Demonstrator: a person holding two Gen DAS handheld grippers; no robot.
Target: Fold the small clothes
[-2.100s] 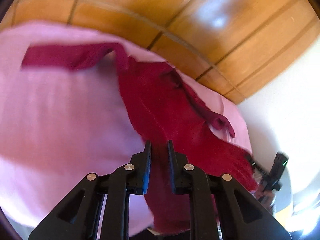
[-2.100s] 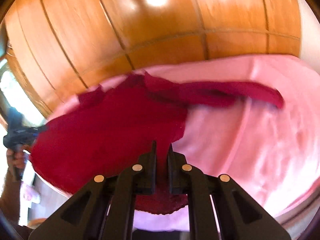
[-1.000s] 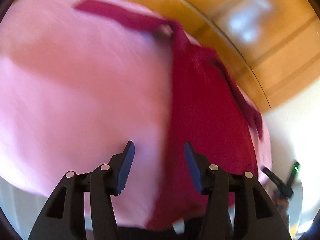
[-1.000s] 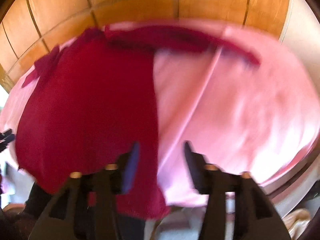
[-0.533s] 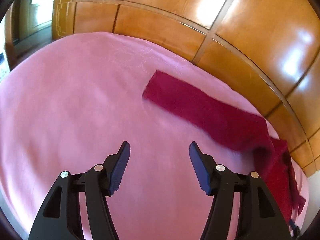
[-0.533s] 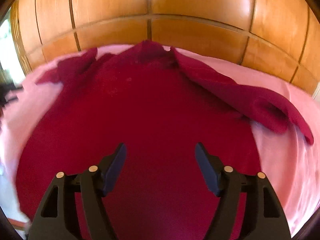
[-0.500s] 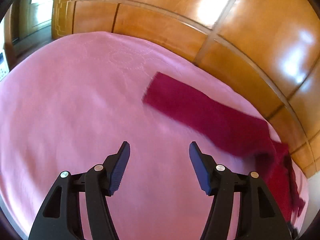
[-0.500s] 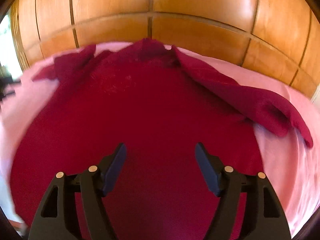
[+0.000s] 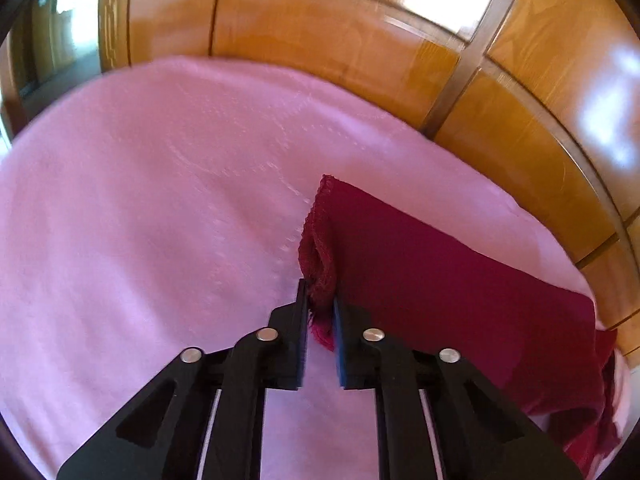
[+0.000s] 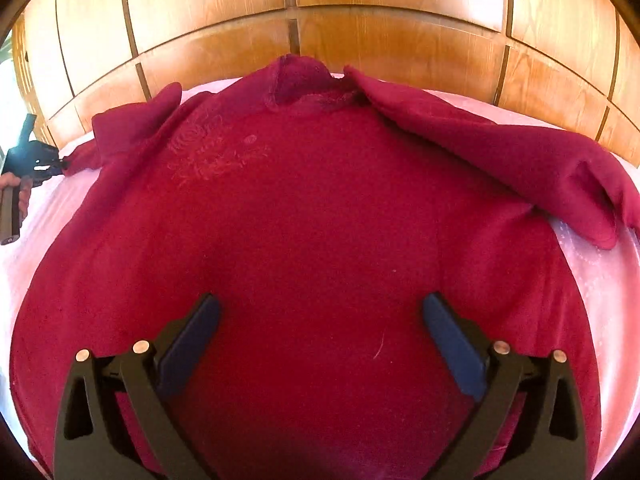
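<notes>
1. The dark red knitted long-sleeved sweater [image 10: 320, 240] lies flat, front side up, on the pink bed sheet [image 9: 140, 220], with its neck toward the glossy wooden panelled wall [image 10: 380, 8] at 12 o'clock in the right wrist view.
2. A faint tone-on-tone swirl pattern shows on the chest, at about 10 o'clock from the garment's centre.
3. One sleeve [image 10: 520, 168] runs out toward 3 o'clock and ends in an open, slightly raised cuff; the opposite sleeve bunches toward 9 o'clock.
4. In the left wrist view, that opposite sleeve stretches as a flat red band from 4 o'clock up to the centre, where its ribbed cuff [image 9: 318, 256] stands puckered and open.
5. The left gripper [image 9: 320, 300] has just been closing. Its jaws are nearly together and pinch the lower edge of the cuff; a tuft of red knit sits between the blue pads.
6. The right gripper [image 10: 320, 312] has just been opening. Its jaws are spread to their widest over the lower body of the sweater, with nothing clamped between them; contact with the fabric cannot be determined.
7. At 9 o'clock in the right wrist view, a hand [image 10: 14, 196] grasps the left gripper's handle.
</notes>
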